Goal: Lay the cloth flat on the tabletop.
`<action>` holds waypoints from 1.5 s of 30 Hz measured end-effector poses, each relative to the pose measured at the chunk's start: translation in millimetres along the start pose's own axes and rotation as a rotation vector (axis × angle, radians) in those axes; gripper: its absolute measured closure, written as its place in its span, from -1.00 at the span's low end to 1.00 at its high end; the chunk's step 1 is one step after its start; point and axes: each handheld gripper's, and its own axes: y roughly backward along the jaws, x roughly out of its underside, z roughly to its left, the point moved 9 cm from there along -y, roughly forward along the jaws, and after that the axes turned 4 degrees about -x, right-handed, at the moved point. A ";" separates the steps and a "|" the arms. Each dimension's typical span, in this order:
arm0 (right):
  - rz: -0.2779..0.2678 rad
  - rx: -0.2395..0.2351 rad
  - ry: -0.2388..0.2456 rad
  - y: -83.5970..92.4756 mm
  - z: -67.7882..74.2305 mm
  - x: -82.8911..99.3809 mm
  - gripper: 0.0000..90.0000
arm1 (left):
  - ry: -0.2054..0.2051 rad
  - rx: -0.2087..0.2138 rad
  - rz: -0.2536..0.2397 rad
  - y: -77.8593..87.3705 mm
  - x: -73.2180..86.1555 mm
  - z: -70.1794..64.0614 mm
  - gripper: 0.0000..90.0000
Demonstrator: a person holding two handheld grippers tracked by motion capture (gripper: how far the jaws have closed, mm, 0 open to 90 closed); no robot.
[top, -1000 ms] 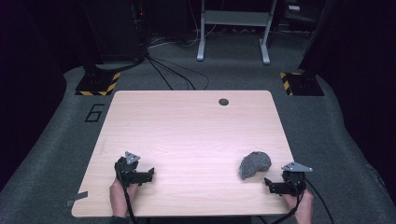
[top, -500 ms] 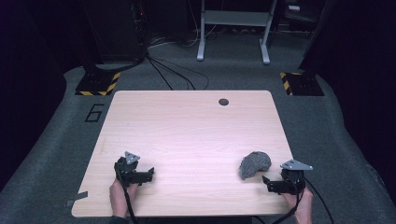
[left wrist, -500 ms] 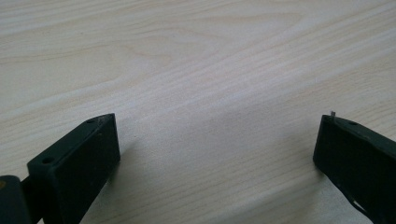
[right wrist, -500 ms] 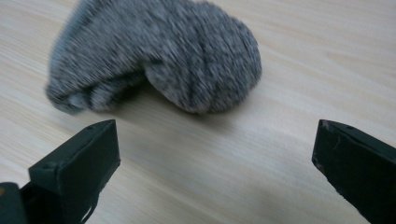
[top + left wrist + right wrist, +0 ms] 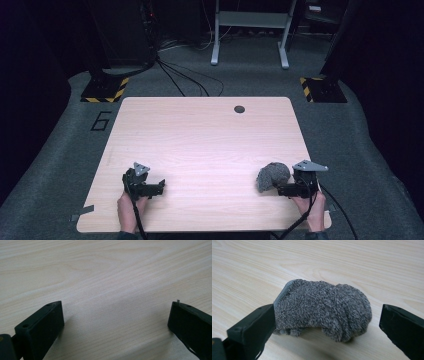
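- High view: grey terry cloth (image 5: 273, 176) sits bunched on the wooden surface (image 5: 210, 145), near its right front corner, just beside the right claw (image 5: 281, 190).
- Left gripper view: left claw (image 5: 116, 322) spread wide over bare wood.
- Right gripper view: right claw (image 5: 328, 322) wide; cloth (image 5: 324, 307) between its jaws.

The right gripper (image 5: 280, 189), at the lower right of the high view, has edged slightly leftward, toward the crumpled grey cloth (image 5: 272, 175), so its jaw tips now sit just under the cloth's lower edge. In the right gripper view the cloth (image 5: 324, 308) lies between the spread jaws, against the left one.
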 end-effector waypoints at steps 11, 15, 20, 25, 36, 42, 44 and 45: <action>0.042 0.026 0.001 -19.5 2.0 -0.4 -0.77 | 0.000 -0.001 -0.004 -0.3 -0.2 0.0 -0.99; 0.035 0.055 0.016 -21.5 0.4 0.5 -0.54 | 0.000 -0.001 -0.005 -0.5 -0.4 -0.2 -0.99; 0.061 0.070 0.021 -21.8 -1.1 3.6 -0.34 | -0.001 0.000 -0.005 -0.5 -0.4 -0.3 -0.99; 0.089 0.091 0.053 -24.9 0.6 7.3 0.15 | -0.001 0.001 -0.005 -0.5 -0.4 -0.3 -0.99; -0.003 0.050 0.051 -13.6 5.0 -0.5 0.46 | -0.004 0.004 -0.005 -0.5 -0.4 -0.8 -0.99; -0.077 0.012 0.060 -2.6 17.6 -19.3 0.46 | -0.008 0.006 -0.004 -0.4 -0.3 -0.8 -0.99; -0.095 -0.012 0.067 -0.6 23.3 -25.7 0.46 | -0.008 0.006 -0.004 -0.4 -0.2 -0.9 -0.99; -0.104 -0.023 0.070 0.5 26.8 -28.7 0.46 | -0.009 0.004 -0.003 -0.3 -0.2 -0.7 -0.99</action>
